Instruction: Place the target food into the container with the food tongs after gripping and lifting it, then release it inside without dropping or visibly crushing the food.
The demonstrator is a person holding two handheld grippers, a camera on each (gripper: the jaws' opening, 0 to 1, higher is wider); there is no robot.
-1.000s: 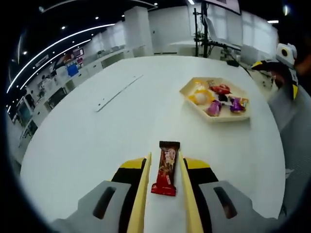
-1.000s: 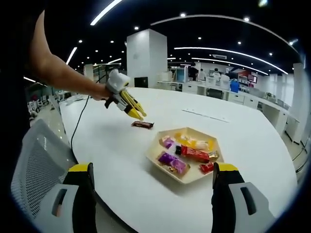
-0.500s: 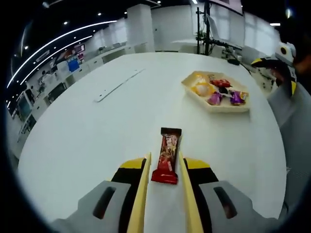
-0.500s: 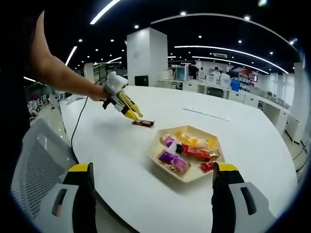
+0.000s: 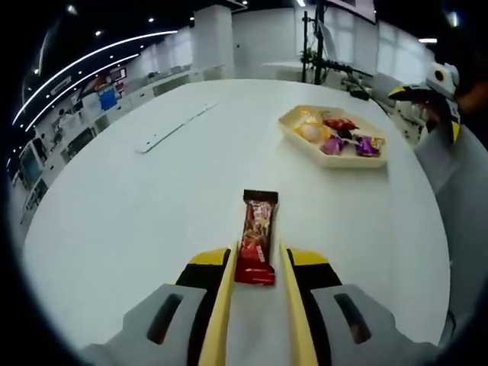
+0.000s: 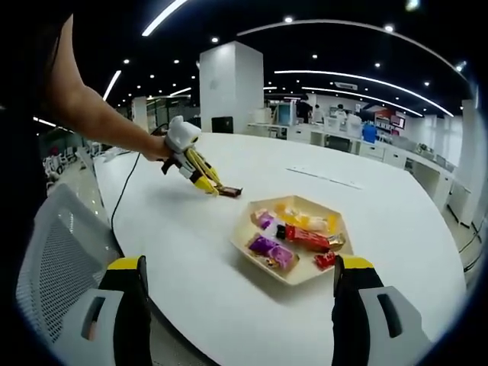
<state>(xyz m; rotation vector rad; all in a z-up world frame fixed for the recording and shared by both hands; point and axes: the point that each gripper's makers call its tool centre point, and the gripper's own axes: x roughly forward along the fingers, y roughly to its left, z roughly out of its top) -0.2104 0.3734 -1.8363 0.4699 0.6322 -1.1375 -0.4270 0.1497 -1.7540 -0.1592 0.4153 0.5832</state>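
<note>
Large round white table [image 5: 137,206], spanning most of the left gripper view, also stretching across the right gripper view [image 6: 396,229]. At 8 o'clock in the right gripper view, a grey mesh chair back [image 6: 57,267].

Hexagonal pale tray [image 5: 332,152] at 1 o'clock in the left gripper view, well apart from the jaws, loaded with wrapped sweets in yellow, red and purple. Same tray [image 6: 252,255] just below centre of the right gripper view, a long red wrapper [image 6: 306,240] across its middle, purple ones at its 9 o'clock side.

Left gripper [image 5: 255,255] rising from 6 o'clock of its own view, yellow jaws drawn in close on either side of the chocolate bar [image 5: 256,238]. Near end of the red-and-brown wrapper sitting between the jaw tips, far end reaching out toward 12 o'clock over the table. Jaws apparently pinching the bar's sides. In the right gripper view, this gripper [image 6: 211,187] at 10 o'clock, held by a bare forearm [image 6: 91,118], pointing down toward the table with the bar [image 6: 229,191] at its tips, just beside the tray's far-left corner.

Right gripper [image 6: 240,286] spread wide, its black-and-yellow jaws at 7 and 5 o'clock, nothing between them; seen too at 2 o'clock in the left gripper view [image 5: 427,95].
</note>
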